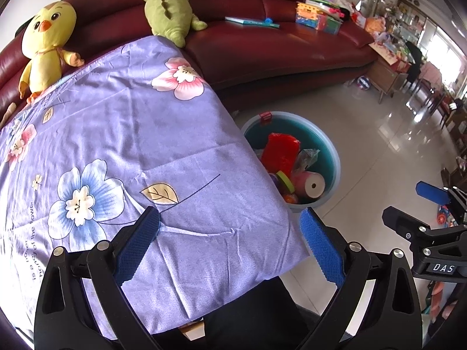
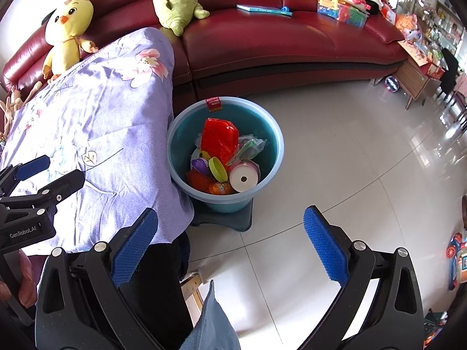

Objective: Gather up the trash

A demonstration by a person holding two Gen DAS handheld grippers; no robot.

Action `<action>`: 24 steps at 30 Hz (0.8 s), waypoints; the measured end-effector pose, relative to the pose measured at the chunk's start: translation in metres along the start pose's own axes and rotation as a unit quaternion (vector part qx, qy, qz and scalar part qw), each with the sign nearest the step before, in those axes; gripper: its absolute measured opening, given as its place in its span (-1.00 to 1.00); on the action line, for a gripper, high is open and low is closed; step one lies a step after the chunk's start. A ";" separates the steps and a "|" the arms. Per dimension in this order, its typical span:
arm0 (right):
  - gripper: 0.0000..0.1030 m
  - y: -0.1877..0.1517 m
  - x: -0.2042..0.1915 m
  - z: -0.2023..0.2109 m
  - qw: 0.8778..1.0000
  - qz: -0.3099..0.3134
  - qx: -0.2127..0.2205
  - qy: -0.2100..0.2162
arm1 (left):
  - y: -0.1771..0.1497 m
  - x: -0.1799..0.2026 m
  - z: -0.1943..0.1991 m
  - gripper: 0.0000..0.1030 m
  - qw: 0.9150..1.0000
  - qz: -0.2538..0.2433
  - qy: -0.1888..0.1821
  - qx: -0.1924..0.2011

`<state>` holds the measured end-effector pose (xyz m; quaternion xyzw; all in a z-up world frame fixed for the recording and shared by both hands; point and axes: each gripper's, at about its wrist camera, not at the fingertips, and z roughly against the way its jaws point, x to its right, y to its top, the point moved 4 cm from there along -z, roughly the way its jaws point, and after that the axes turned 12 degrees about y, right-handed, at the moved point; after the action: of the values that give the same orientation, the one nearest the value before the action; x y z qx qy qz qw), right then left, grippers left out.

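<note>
A blue bucket [image 2: 271,134] stands on the tiled floor beside a table under a purple flowered cloth [image 2: 96,110]. It holds trash: a red bag [image 2: 219,140], a clear wrapper [image 2: 251,145], a green lid [image 2: 218,169], a tape roll [image 2: 243,178] and other small items. The bucket also shows in the left wrist view [image 1: 329,157]. My left gripper [image 1: 230,245] is open and empty over the cloth's near corner [image 1: 175,204]. My right gripper [image 2: 230,245] is open and empty above the floor, in front of the bucket.
A red leather sofa [image 2: 292,38] runs along the back with a yellow chick plush [image 2: 68,32], a green dinosaur plush [image 2: 175,3], a book [image 2: 262,9] and toy boxes [image 2: 344,8]. A wooden cabinet [image 2: 417,78] stands at right. A dark footstool [image 2: 230,218] sits under the bucket.
</note>
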<state>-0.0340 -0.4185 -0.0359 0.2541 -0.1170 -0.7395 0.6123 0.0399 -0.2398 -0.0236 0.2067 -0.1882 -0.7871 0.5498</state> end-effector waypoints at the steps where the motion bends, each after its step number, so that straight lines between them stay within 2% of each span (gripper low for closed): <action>1: 0.87 0.000 0.001 -0.001 1.000 0.000 -0.001 0.000 | 0.000 0.000 -0.001 0.88 1.000 0.000 0.002 -0.001; 24: 0.87 0.001 0.003 -0.013 1.000 0.003 -0.008 0.000 | -0.006 0.000 -0.017 0.88 1.000 0.003 0.012 -0.024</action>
<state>-0.0270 -0.4202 -0.0467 0.2490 -0.1115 -0.7385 0.6166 0.0447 -0.2390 -0.0410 0.2023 -0.1638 -0.7871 0.5592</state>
